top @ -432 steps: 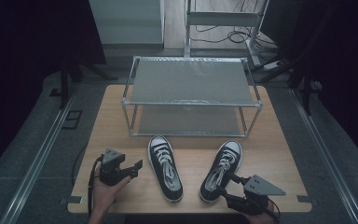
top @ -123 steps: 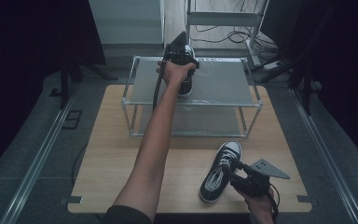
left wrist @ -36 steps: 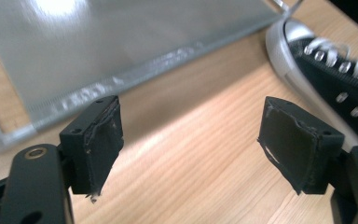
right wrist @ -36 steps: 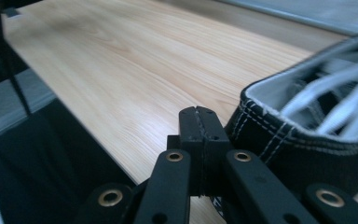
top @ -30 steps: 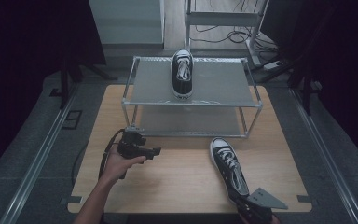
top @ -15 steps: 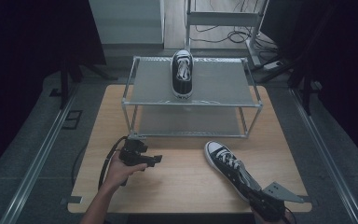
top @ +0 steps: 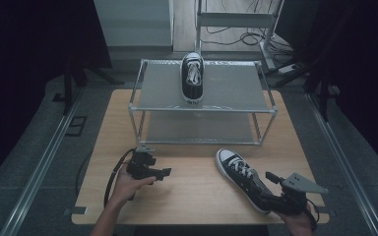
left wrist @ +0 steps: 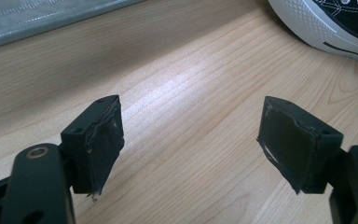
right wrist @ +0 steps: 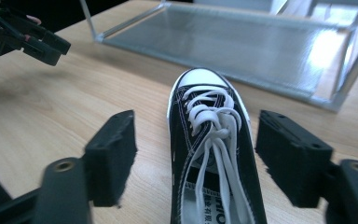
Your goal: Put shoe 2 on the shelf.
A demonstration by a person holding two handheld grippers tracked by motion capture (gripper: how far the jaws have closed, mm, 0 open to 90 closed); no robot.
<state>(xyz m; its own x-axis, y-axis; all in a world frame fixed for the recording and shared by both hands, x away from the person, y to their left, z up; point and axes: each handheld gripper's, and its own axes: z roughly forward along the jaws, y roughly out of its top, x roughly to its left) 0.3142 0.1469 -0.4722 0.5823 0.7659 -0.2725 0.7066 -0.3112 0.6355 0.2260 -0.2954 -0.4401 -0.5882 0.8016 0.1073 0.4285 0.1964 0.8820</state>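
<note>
- One sneaker (top: 193, 77) already sits on the top shelf of the rack (top: 142, 83).
- The second sneaker (top: 243, 178) lies on the surface (top: 192, 191). My right hand-held gripper (right wrist: 196, 163) has just been opening and straddles its heel without pressing.
- My left hand-held gripper (left wrist: 191, 140) hangs apart, holding nothing.
- I judge it half done.

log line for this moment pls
left gripper: open, empty | right gripper: just opened, astride shoe | other shoe: on rack
</note>
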